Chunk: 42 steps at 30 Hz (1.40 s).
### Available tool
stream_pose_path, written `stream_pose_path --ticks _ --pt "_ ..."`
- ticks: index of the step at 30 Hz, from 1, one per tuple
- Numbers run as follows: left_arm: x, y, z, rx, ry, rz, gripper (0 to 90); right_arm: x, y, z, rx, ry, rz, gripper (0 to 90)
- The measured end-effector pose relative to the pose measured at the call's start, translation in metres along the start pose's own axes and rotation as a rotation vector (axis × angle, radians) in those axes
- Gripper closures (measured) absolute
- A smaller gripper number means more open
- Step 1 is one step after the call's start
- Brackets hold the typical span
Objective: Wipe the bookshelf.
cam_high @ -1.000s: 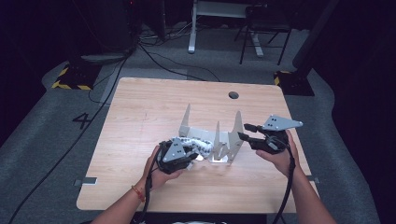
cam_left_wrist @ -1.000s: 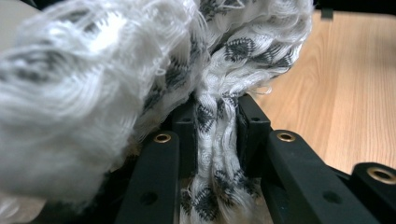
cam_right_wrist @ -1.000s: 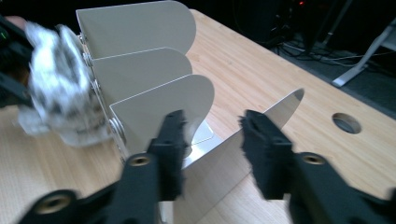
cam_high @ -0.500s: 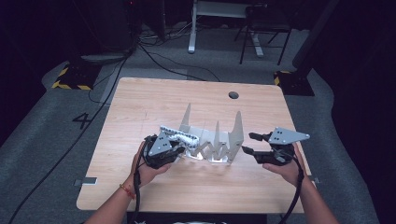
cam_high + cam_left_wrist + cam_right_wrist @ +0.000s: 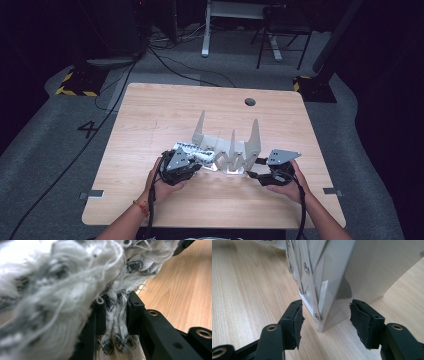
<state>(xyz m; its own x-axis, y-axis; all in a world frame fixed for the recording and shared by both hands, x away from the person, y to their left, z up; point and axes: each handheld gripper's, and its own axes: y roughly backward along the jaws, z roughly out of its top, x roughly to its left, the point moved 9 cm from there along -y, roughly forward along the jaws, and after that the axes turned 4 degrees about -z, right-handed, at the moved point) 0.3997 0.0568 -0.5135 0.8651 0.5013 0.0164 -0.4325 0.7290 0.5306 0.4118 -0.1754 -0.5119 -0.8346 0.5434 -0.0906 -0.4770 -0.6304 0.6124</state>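
High view: a wooden tabletop carries a grey metal rack with upright pointed plates, standing near the middle of the front half. The left gripper, held in the person's left hand, lies just left of the rack; a white cloth with dark speckles runs from its jaws toward the rack's left side. Left gripper view: the jaws are closed tight on a bunched fold of the same cloth, whose frayed threads hang blurred close to the lens; bare wood shows at right. The right gripper, held in the right hand, sits just right of the rack's front corner, its grey three-cornered plate on top. Right gripper view: the right gripper's jaws stand wide apart and hold nothing, one padded jaw on each side of the rack's near corner, neither pad touching the metal.
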Motion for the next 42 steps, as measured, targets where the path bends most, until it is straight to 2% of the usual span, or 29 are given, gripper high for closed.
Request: stream_pose_path --ticks 3,5,7,9,11,13,16,18,20,21,22,25,27,30,33,35,38,42 --pt "-0.001 0.0 -0.004 -0.002 0.017 -0.038 75.3 -0.001 -0.005 -0.003 -0.001 -0.016 -0.007 43.4" --pt "-0.002 0.002 -0.003 0.001 0.009 -0.036 76.5 -0.003 -0.006 -0.004 -0.01 -0.029 -0.006 44.9" --pt "-0.005 0.009 0.005 -0.037 0.009 -0.046 76.8 -0.003 -0.006 -0.004 -0.018 -0.039 -0.005 45.0" --pt "-0.01 0.018 0.018 -0.077 -0.023 -0.043 77.0 -0.002 -0.005 -0.004 -0.018 -0.031 -0.008 45.0" --pt "-0.014 0.027 0.032 -0.135 -0.033 -0.048 77.0 -0.003 -0.004 -0.002 -0.03 -0.033 -0.011 44.8" --pt "-0.015 0.033 0.043 -0.17 -0.046 -0.044 77.0 -0.003 -0.003 -0.001 -0.036 -0.041 -0.01 45.0" --pt "-0.013 0.033 0.051 -0.209 -0.047 -0.023 77.6 -0.003 -0.002 0.001 -0.04 -0.046 -0.013 45.0" --pt "-0.014 0.027 0.053 -0.211 -0.051 -0.036 77.7 -0.002 -0.002 0.001 -0.037 -0.05 -0.012 45.3" --pt "-0.02 0.018 0.054 -0.191 -0.072 -0.057 77.7 -0.002 0.0 0.002 -0.039 -0.048 -0.015 45.5" --pt "-0.024 0.013 0.053 -0.17 -0.098 -0.062 77.8 -0.002 0.001 0.003 -0.045 -0.05 -0.016 45.5" --pt "-0.028 0.007 0.051 -0.146 -0.118 -0.061 77.8 -0.002 0.002 0.004 -0.051 -0.054 -0.012 45.7" --pt "-0.031 -0.014 0.037 -0.059 -0.141 -0.055 77.8 -0.001 0.006 0.006 -0.064 -0.051 -0.012 47.3" --pt "-0.03 -0.024 0.027 -0.025 -0.104 -0.067 77.8 -0.001 0.007 0.006 -0.061 -0.045 -0.012 48.1" --pt "-0.025 -0.035 0.01 0.032 -0.071 -0.072 77.9 0.001 0.008 0.005 -0.061 -0.039 -0.006 48.8" --pt "-0.021 -0.041 0.0 0.071 -0.066 -0.068 77.9 0.003 0.007 0.005 -0.059 -0.031 -0.01 48.8" --pt "-0.019 -0.044 -0.006 0.085 -0.046 -0.073 77.8 0.003 0.005 0.005 -0.055 -0.029 -0.01 48.5" --pt "-0.019 -0.051 -0.019 0.132 -0.057 -0.065 77.8 0.005 0.002 0.004 -0.05 -0.033 -0.012 46.7" --pt "-0.019 -0.051 -0.018 0.139 -0.063 -0.059 77.7 0.005 -0.003 0.001 -0.038 -0.033 -0.025 45.0"
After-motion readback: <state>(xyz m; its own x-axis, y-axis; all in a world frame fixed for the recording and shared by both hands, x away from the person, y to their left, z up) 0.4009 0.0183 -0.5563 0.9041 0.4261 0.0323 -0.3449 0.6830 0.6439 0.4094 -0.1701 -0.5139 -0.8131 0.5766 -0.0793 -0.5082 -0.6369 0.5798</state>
